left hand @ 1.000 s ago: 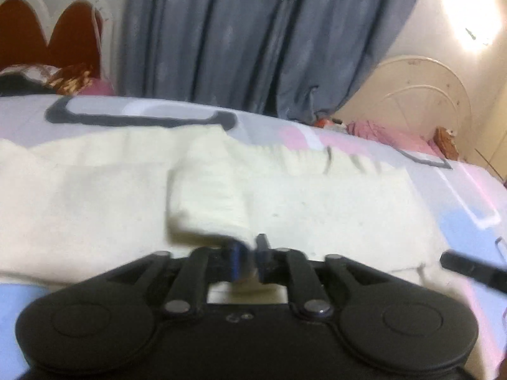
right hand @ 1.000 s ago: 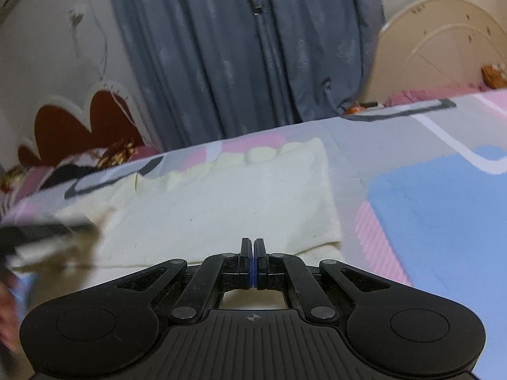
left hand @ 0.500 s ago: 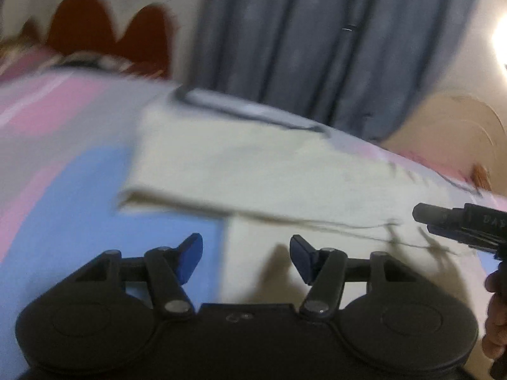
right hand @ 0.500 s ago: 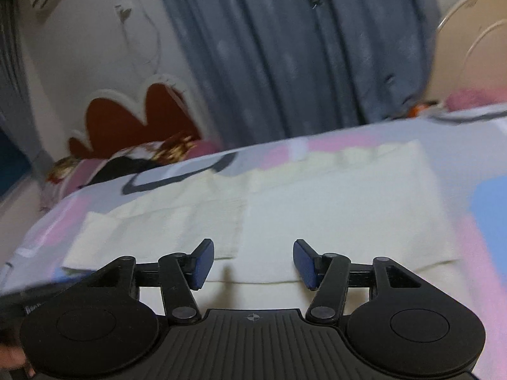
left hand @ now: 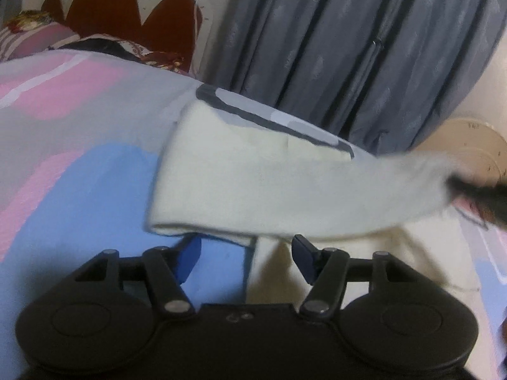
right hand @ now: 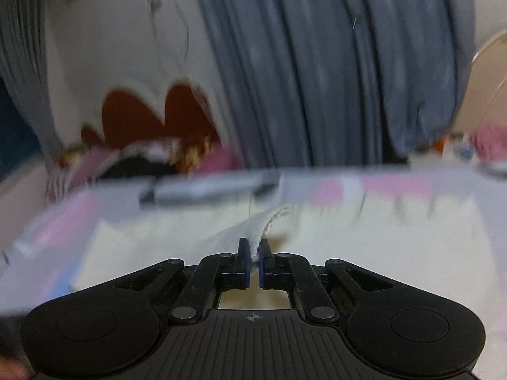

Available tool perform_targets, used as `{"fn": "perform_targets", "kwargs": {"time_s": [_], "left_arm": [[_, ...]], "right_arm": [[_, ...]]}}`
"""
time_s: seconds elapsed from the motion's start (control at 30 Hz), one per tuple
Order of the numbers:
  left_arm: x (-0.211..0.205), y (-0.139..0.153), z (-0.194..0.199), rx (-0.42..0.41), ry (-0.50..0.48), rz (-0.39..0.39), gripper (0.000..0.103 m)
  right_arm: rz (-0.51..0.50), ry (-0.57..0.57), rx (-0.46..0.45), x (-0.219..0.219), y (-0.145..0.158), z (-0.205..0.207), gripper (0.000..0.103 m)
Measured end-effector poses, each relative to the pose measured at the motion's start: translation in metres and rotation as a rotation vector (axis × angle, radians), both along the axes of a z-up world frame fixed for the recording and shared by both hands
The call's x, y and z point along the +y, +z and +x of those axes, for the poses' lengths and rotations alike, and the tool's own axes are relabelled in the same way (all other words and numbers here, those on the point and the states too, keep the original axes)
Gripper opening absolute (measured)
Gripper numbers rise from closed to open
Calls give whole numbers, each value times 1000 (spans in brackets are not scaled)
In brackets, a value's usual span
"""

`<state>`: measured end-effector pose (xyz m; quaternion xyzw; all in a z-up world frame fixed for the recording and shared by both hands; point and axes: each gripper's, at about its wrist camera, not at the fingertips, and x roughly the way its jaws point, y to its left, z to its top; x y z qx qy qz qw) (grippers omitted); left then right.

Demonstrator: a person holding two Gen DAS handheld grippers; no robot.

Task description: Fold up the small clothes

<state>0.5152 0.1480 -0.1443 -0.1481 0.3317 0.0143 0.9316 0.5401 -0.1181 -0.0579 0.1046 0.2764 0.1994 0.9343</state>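
Item, left to right: red scalloped headboard with white trim (left hand: pixel 126 15) and patterned pillows (left hand: pixel 38 34) at far left, a blue-grey pleated curtain (left hand: pixel 364 47) behind, a pastel pink, blue and grey patterned bedsheet (left hand: pixel 79 164) below. The cream knitted garment (left hand: pixel 253 174) lies on the sheet, partly folded, one edge lifted off the bed toward the right. Left gripper (left hand: pixel 245 255): jaws apart, having just opened further, nothing pressed between them, poised just over the garment's near fold; right gripper (right hand: pixel 252 258): jaws just closed, clamped on the garment's raised edge.
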Motion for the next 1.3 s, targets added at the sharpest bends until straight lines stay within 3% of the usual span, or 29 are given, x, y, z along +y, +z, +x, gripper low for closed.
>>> {"fn": "perform_targets", "kwargs": {"time_s": [0.1, 0.3, 0.47, 0.57, 0.67, 0.83, 1.1, 1.2, 1.3], "left_arm": [[-3, 1, -3, 3, 26, 2, 60], [-1, 5, 3, 44, 152, -72, 59], [-14, 4, 11, 83, 106, 65, 59], [-9, 6, 7, 90, 110, 55, 52], [-9, 6, 6, 95, 100, 61, 51], [-14, 6, 6, 98, 75, 108, 51], [-12, 8, 6, 106, 65, 98, 51], [-11, 7, 6, 105, 57, 99, 51], [-10, 8, 5, 105, 47, 98, 51]], "right_arm": [[-1, 14, -33, -7, 17, 4, 4], [-29, 8, -37, -17, 14, 2, 4], [-29, -18, -57, -40, 22, -3, 4], [-38, -50, -90, -62, 30, -10, 4], [-89, -100, -61, -89, 13, -17, 4], [-134, -135, 129, -116, -52, -14, 4], [-128, -145, 59, -125, -33, -29, 4], [-182, -176, 125, -129, -47, -24, 4], [-165, -189, 137, -139, -54, -26, 4]]}}
